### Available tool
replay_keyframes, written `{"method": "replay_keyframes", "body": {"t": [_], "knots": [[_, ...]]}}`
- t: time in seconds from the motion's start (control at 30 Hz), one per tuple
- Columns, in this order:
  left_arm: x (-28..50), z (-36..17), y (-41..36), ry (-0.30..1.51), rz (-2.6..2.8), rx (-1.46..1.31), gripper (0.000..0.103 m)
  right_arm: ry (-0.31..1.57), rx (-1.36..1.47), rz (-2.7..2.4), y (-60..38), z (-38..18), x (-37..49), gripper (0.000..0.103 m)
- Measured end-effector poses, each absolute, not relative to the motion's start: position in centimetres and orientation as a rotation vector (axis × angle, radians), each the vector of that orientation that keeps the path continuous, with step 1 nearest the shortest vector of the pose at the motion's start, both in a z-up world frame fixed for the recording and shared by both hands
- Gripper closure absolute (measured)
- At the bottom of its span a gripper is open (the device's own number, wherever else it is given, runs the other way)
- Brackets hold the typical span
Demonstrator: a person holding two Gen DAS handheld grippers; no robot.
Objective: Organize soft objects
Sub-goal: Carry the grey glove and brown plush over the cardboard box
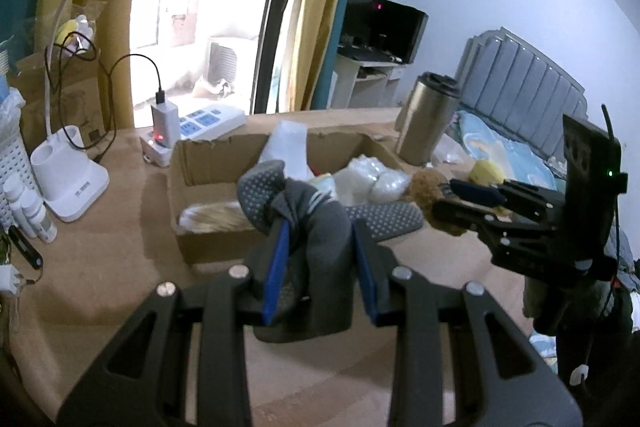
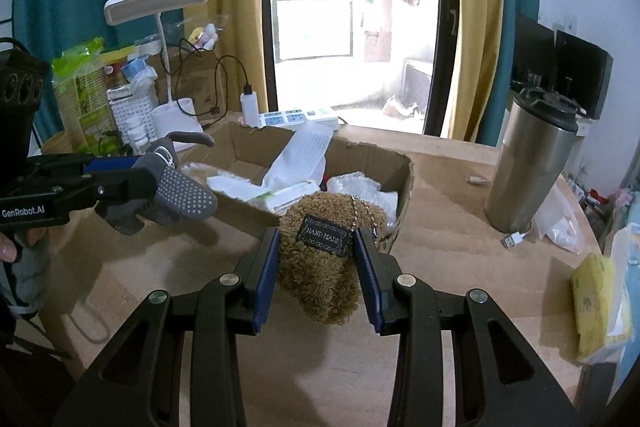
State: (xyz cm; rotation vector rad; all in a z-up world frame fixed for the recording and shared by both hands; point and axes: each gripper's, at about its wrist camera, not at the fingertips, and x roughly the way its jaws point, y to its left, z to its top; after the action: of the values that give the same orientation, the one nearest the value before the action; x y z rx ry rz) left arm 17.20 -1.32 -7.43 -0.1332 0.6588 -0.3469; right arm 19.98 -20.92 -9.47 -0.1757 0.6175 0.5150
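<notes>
My left gripper [image 1: 320,227] is shut on a pair of grey socks with grip dots [image 1: 316,259], held above the table in front of an open cardboard box [image 1: 188,163]. The socks also show in the right wrist view [image 2: 176,195], clamped in the left gripper [image 2: 154,173]. My right gripper [image 2: 316,235] is shut on a brown fuzzy plush toy [image 2: 320,267] with a "HAND MADE" tag, held just before the box's [image 2: 404,183] near right corner. In the left wrist view the right gripper [image 1: 444,199] and plush [image 1: 424,187] are at the right.
The box holds white plastic packets [image 2: 304,151] and a pale fuzzy item [image 1: 216,215]. A steel tumbler [image 2: 528,163] stands right of it, a white desk lamp [image 1: 72,179], basket [image 1: 12,163] and power strip [image 1: 208,121] to the left. A yellow sponge [image 2: 592,307] lies far right.
</notes>
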Motion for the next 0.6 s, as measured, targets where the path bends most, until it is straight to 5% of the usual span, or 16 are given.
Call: {"method": "replay_keyframes", "body": {"t": [0.6], "knots": [[20.9,-7.3,-0.4,0.645,-0.284,-0.142,0.069,0.598,-0.105,0.528,-22.0,-9.2,23.7,0.063]]}}
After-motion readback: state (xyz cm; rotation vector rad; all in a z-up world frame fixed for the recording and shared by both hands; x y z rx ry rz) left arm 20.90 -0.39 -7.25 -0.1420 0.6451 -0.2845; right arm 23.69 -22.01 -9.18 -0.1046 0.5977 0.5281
